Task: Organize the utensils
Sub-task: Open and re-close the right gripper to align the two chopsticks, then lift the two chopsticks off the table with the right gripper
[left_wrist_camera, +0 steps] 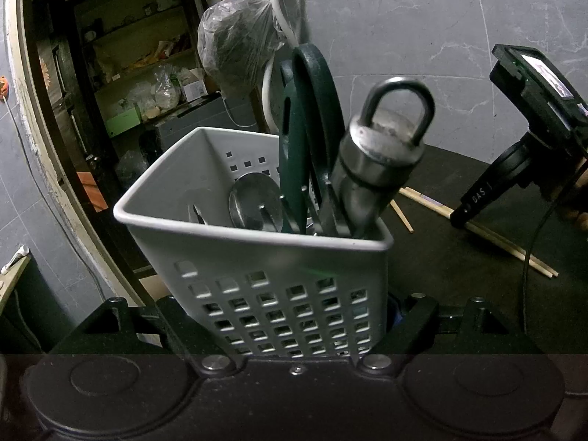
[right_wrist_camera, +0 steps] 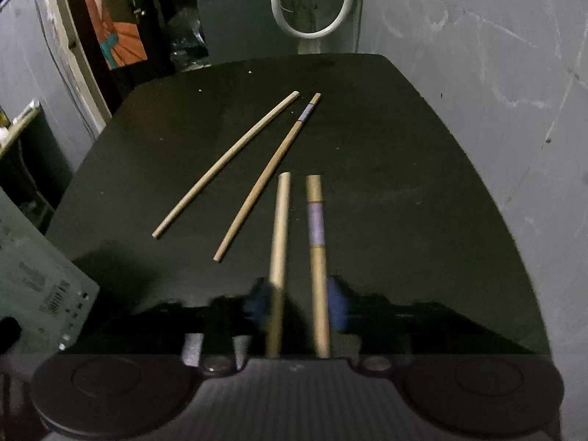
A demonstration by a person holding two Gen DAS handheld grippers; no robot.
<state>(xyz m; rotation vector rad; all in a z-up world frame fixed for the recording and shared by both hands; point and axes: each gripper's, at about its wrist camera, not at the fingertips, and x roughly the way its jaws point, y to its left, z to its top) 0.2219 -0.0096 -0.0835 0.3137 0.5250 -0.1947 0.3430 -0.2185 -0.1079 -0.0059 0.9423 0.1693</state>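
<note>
My left gripper [left_wrist_camera: 294, 325] is shut on a white perforated utensil basket [left_wrist_camera: 257, 257], its black fingers [left_wrist_camera: 176, 327] pressed on both sides. In the basket stand green-handled scissors [left_wrist_camera: 312, 110], a steel tool with a ring top [left_wrist_camera: 382, 154] and a spoon [left_wrist_camera: 253, 202]. My right gripper [right_wrist_camera: 297, 303] is shut on two wooden chopsticks, a plain one [right_wrist_camera: 279, 228] and one with a purple band [right_wrist_camera: 316, 228]. Its blue pads [right_wrist_camera: 336, 305] flank them, and they point forward over the black table [right_wrist_camera: 422, 183]. Another plain chopstick [right_wrist_camera: 226, 163] and another banded one [right_wrist_camera: 268, 176] lie on the table ahead.
In the left wrist view the right gripper's body [left_wrist_camera: 529, 110] leans over the table to the basket's right. A white box [right_wrist_camera: 36, 286] stands at the table's left edge. A grey tiled wall [right_wrist_camera: 477, 55] with a white hose [right_wrist_camera: 312, 33] is behind, and a plastic bag [left_wrist_camera: 239, 44] hangs near a doorway.
</note>
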